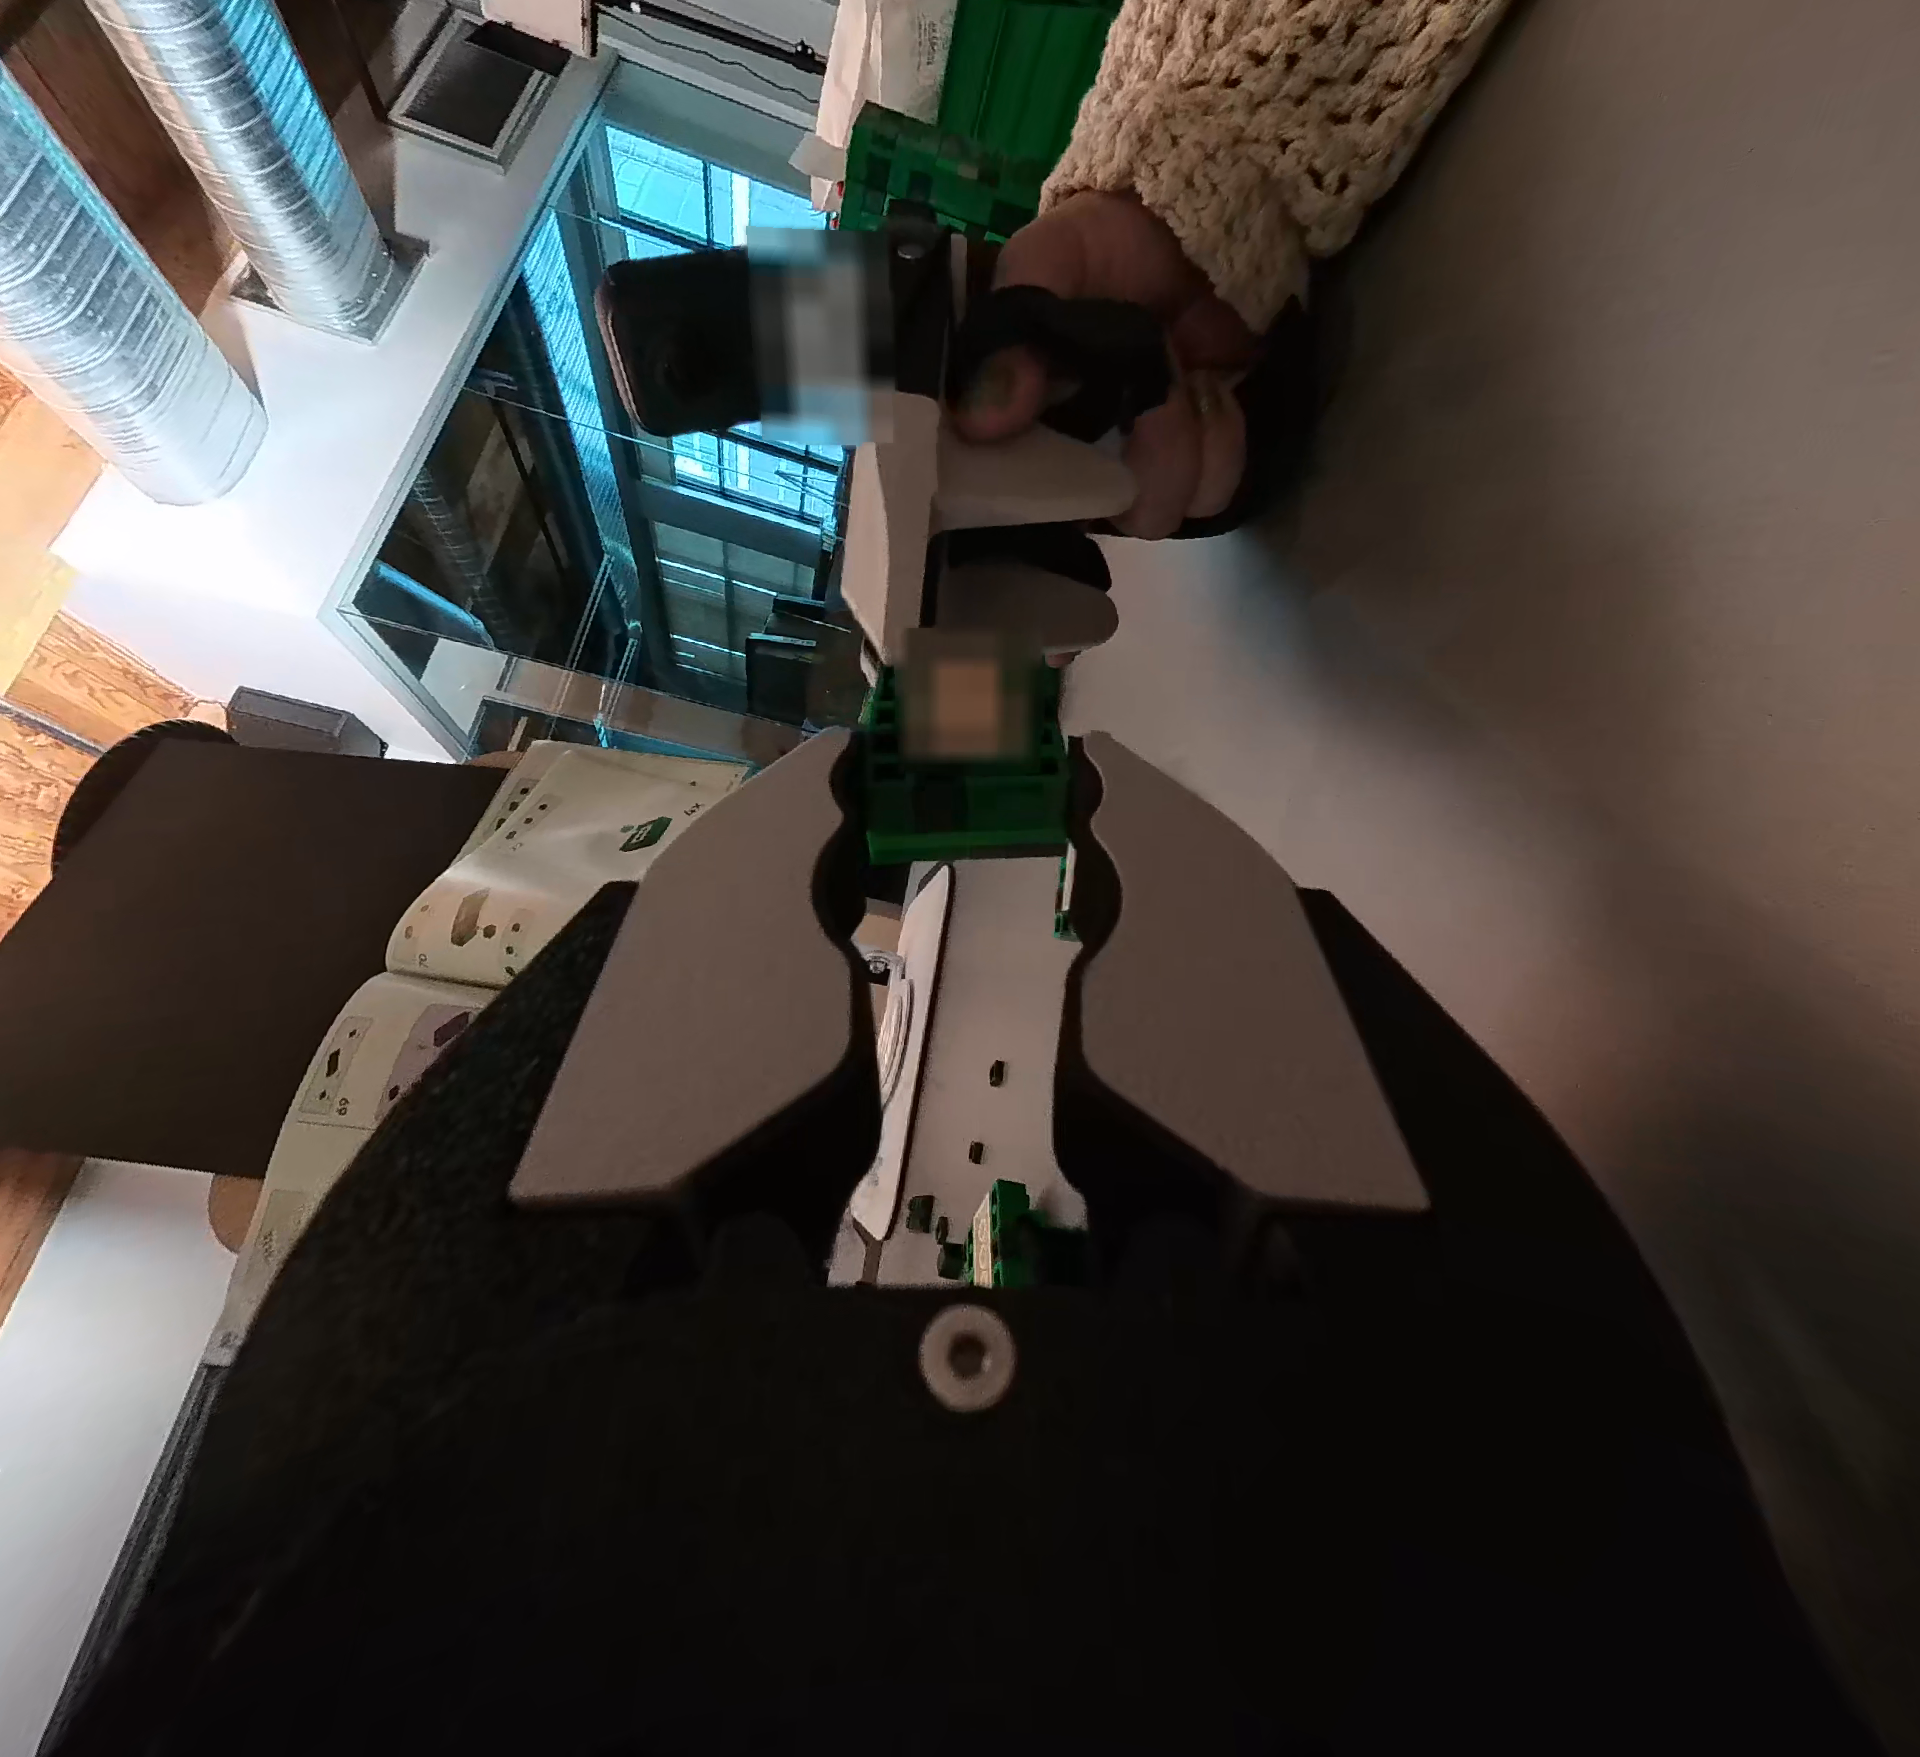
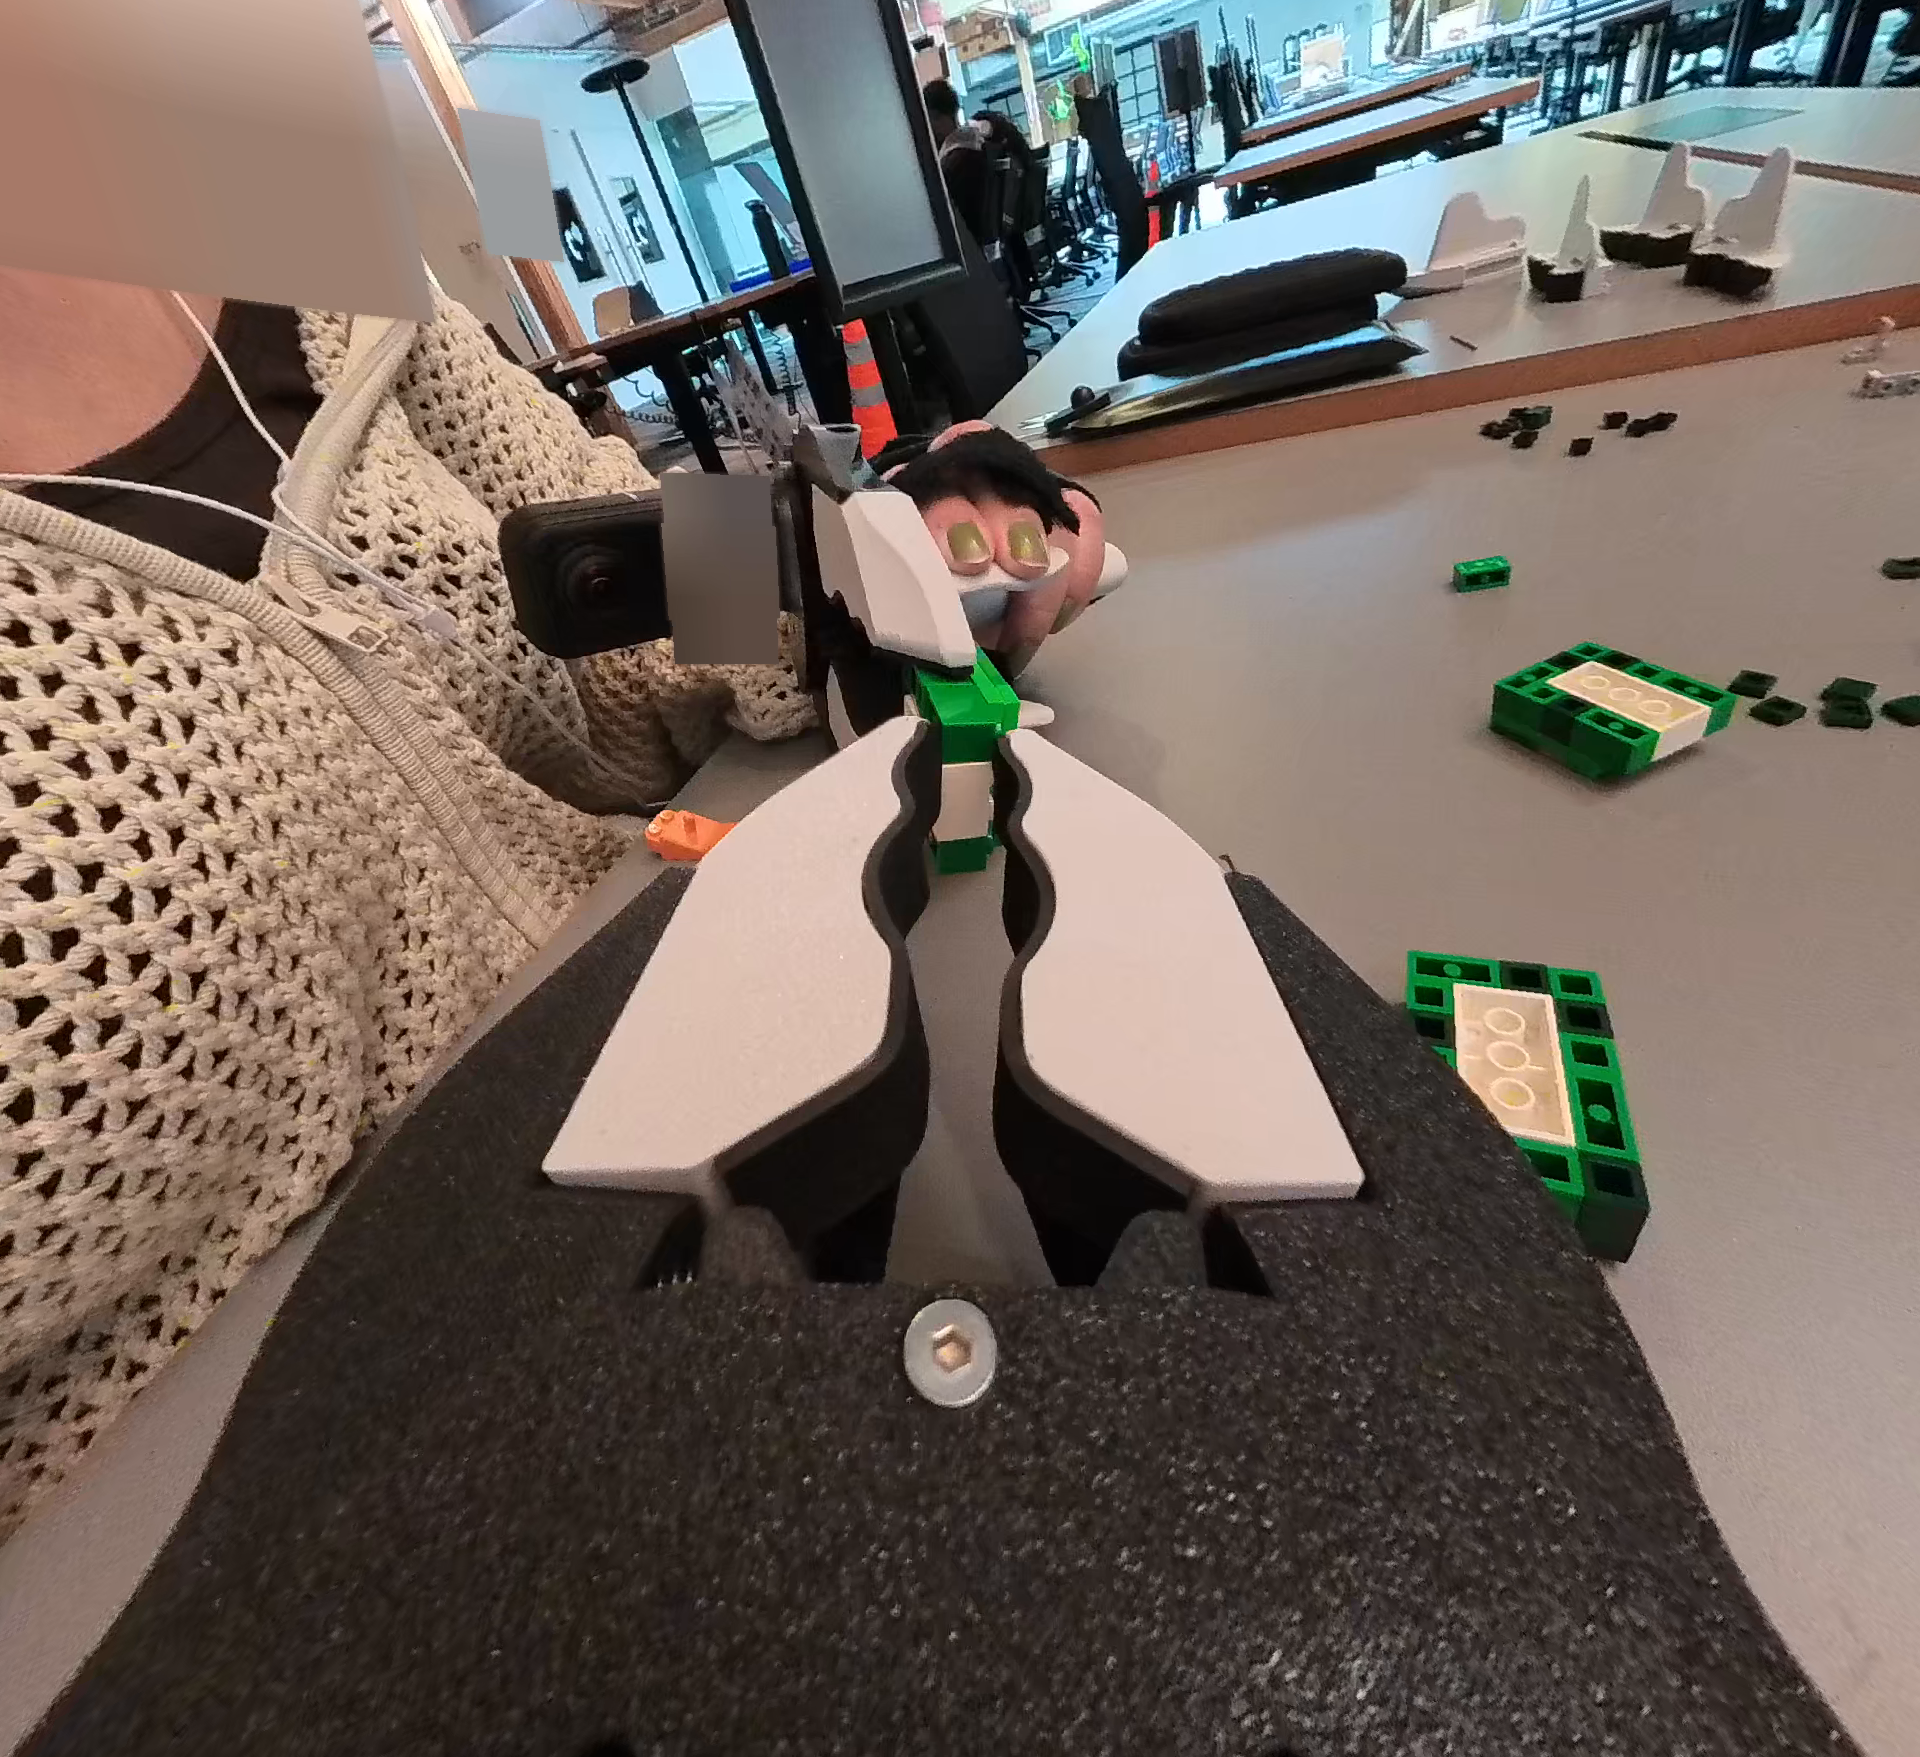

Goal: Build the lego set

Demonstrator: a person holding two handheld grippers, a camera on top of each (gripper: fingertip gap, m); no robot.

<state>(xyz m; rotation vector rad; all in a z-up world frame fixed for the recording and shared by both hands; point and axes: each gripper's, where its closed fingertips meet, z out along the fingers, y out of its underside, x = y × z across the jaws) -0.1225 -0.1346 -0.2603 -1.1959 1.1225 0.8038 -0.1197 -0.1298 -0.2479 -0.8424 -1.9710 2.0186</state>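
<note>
Both the left gripper (image 1: 961, 772) and right gripper (image 2: 961, 772) pinch one green-and-white brick block (image 2: 966, 762) mid-frame; light, stiff, probably snaps apart if twisted.

A black-framed screen (image 2: 831, 55) stands behind an orange traffic cone (image 2: 868, 382)

The right gripper (image 2: 961, 751) has pale grey fingers (image 2: 1132, 1001) edged in black, set in a speckled black body; the left gripper (image 1: 961, 772) matches. Between both sits a lego block (image 2: 966, 772) in bright green with a white panel. Two flat assemblies (image 2: 1517, 1084) (image 2: 1605, 705) are bright and dark green frames around cream-white studded centres. Loose pieces (image 2: 1839, 705) are dark green; one small brick (image 2: 1481, 573) is bright green. The table (image 2: 1299, 668) is plain grey. The sleeve (image 1: 1340, 34) is a cream open-knit. An orange piece (image 2: 681, 834) lies at the table edge.
</note>
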